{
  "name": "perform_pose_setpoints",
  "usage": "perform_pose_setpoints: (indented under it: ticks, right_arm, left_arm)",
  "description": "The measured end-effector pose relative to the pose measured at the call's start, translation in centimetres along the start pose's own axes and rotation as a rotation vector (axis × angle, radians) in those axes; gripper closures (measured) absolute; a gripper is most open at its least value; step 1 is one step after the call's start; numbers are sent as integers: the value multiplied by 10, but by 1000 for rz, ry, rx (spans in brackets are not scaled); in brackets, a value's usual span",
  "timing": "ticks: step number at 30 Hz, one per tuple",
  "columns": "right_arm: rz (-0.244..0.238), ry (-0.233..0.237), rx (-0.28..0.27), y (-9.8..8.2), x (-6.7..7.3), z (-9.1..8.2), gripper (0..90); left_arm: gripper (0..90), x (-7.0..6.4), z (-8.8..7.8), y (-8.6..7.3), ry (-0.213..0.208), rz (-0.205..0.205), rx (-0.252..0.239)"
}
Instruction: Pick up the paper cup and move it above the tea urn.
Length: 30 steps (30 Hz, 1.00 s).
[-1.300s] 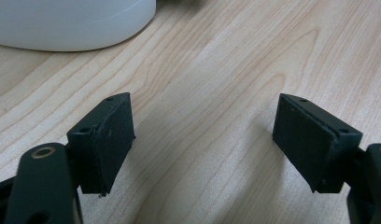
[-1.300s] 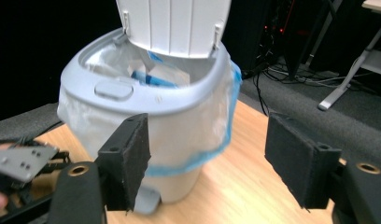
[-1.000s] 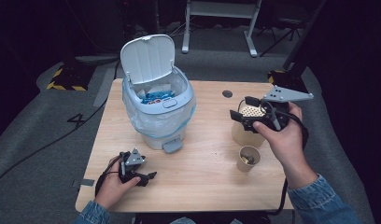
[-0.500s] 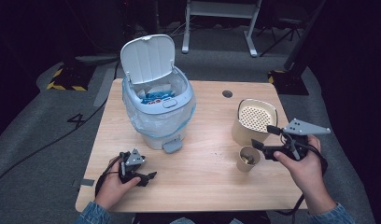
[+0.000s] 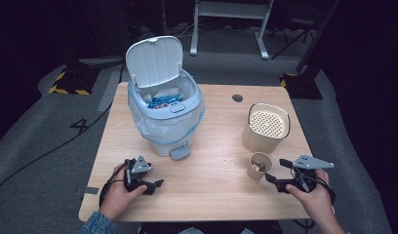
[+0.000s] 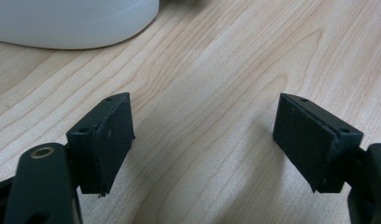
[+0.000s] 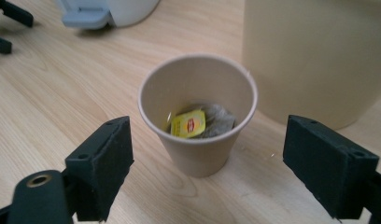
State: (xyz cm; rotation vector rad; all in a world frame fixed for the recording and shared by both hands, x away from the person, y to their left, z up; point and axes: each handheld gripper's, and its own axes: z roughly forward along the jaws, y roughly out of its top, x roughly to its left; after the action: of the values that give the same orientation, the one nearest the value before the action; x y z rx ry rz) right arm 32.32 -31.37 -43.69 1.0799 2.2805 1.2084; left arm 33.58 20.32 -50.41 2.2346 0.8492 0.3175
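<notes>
The right gripper [image 5: 276,171] sat low over the table [image 5: 216,195], held in the person's right hand [image 5: 311,197]. Its two black jaws stood wide apart and had just been opening more. Nothing was between the pads, and they held nothing. In the right gripper view the pads [image 7: 104,163] stood one on each side, with bare wood under them.

Just in front of the jaws stood a small paper cup [image 7: 198,126], upright on the wood. The jaws did not touch it. Inside the cup lay a used tea bag [image 7: 216,119] with a yellow tag [image 7: 188,123]. In the high view the cup [image 5: 260,165] was just beside the jaw tips.

Right behind the cup, a bit farther from the gripper, stood a bigger cream tub [image 5: 266,127] with a dotted top. It was very near the cup, but I could not tell if they touched.

Well apart from this gripper, across the table, stood a white bin [image 5: 164,117] with its lid [image 5: 154,61] up, a clear bag lining it, and something blue inside. Its grey foot pedal [image 5: 180,153] stuck out in front.

The left gripper [image 5: 150,185] rested near the table's front edge in the person's left hand [image 5: 120,192]. Its jaws stood wide apart too, with only wood between the pads [image 6: 109,140]. The bin's white base [image 6: 72,23] was ahead of it.
</notes>
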Motion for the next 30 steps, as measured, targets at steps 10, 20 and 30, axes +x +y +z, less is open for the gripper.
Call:
perform_pose_setpoints:
  ticks: [10, 20, 30]
  right_arm:
    - [25, 11, 24, -22, 3, 43, 177]
    - [29, -2, 13, -23, 1, 64, 210]
    - [41, 41, -2, -24, -2, 69, 299]
  left_arm:
    - [206, 0, 0, 0, 0, -3, 0]
    - [206, 0, 0, 0, 3, 0, 1]
    - [206, 0, 0, 0, 2, 1, 1]
